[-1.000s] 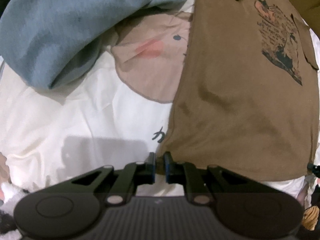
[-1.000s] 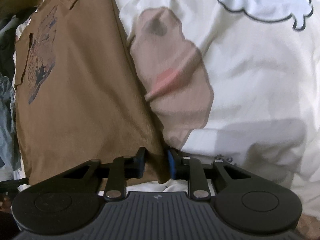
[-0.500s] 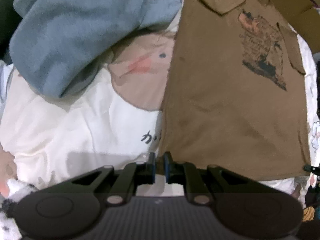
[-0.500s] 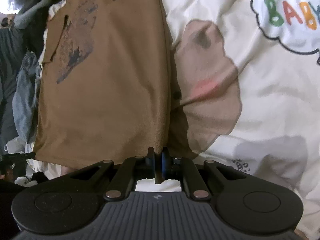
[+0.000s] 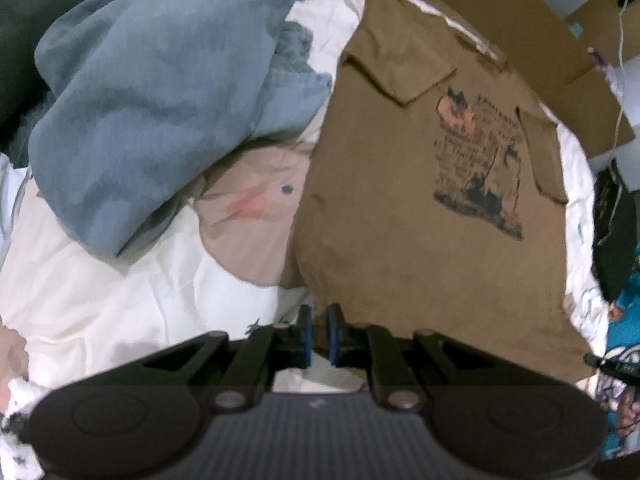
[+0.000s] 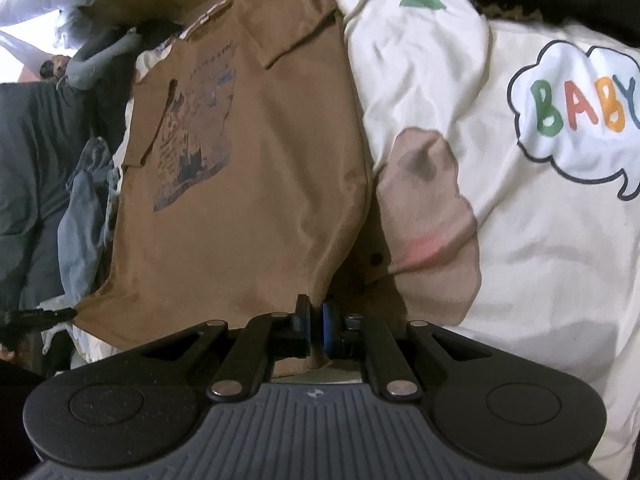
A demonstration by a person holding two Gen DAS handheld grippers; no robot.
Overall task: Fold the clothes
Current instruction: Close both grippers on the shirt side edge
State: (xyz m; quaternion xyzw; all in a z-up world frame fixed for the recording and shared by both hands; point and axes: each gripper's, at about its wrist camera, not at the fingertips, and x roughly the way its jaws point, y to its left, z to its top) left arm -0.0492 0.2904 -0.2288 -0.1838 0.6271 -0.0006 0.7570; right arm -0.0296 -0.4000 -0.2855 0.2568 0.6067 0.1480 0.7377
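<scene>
White printed bed cover w/ a tan cartoon face and a "BABY" speech bubble spreads under everything, reaching ahead of both tools. On it, the brown short-sleeve T-shirt w/ dark graphic print lies face up w/ sleeves folded in; it stretches away from both tools, collar at the far end, hem nearest. In left wrist view it sits ahead and to the right of the tips; in right wrist view, ahead and to the left. Crumpled blue-grey garment is heaped ahead-left of the left tool, well apart from it, touching the shirt's far left edge. Left gripper: jaws nearly together, pinching the shirt's near hem corner. Right gripper: jaws clamped narrow on the other hem corner, brown cloth visibly between the blue pads. Both corners look raised off the cover.
</scene>
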